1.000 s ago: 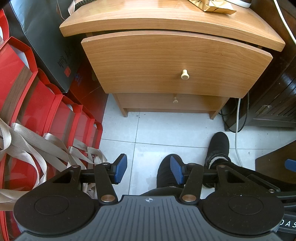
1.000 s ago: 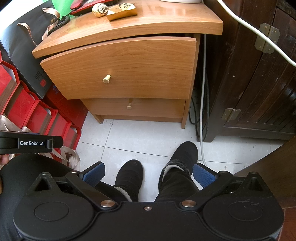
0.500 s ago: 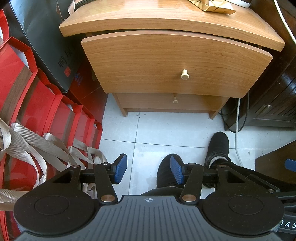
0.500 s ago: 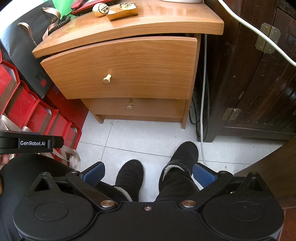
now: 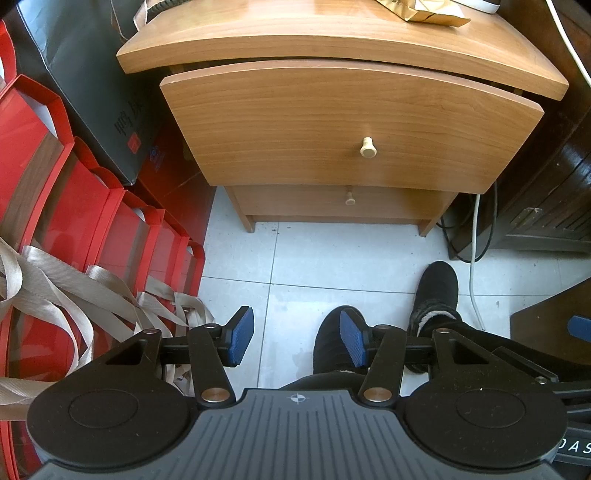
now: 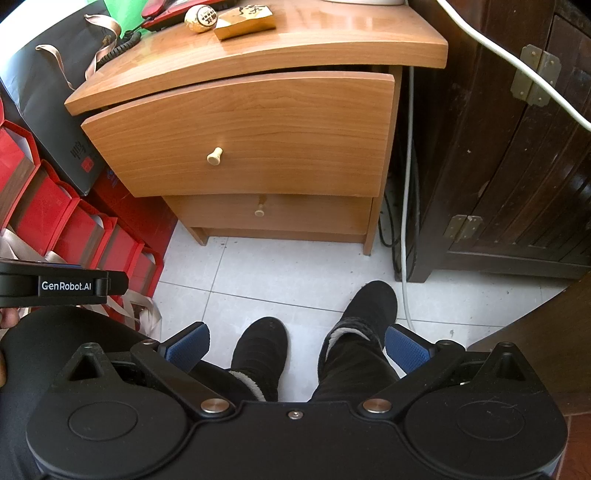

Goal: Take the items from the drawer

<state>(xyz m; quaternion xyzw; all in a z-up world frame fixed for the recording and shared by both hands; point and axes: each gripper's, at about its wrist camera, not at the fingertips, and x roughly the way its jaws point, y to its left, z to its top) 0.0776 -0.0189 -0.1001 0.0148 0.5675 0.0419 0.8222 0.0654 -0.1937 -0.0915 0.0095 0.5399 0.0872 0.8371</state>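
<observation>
A wooden nightstand has an upper drawer (image 5: 351,125) (image 6: 251,136) pulled out a short way, with a pale knob (image 5: 368,147) (image 6: 214,155). A lower drawer (image 5: 343,201) (image 6: 273,214) with its own knob (image 6: 260,211) is pushed in. The drawer's inside is hidden. My left gripper (image 5: 297,339) is open and empty, well back from the drawer above the floor. My right gripper (image 6: 295,345) is wide open and empty, also far back.
Red gift bags (image 5: 74,206) with beige ribbons line the left. A black bag (image 5: 74,74) leans by the nightstand. A dark wooden cabinet (image 6: 509,147) and cables (image 6: 406,184) stand right. A gold box (image 6: 245,23) and round item (image 6: 201,18) sit on top. My feet (image 6: 262,343) are on the white tiles.
</observation>
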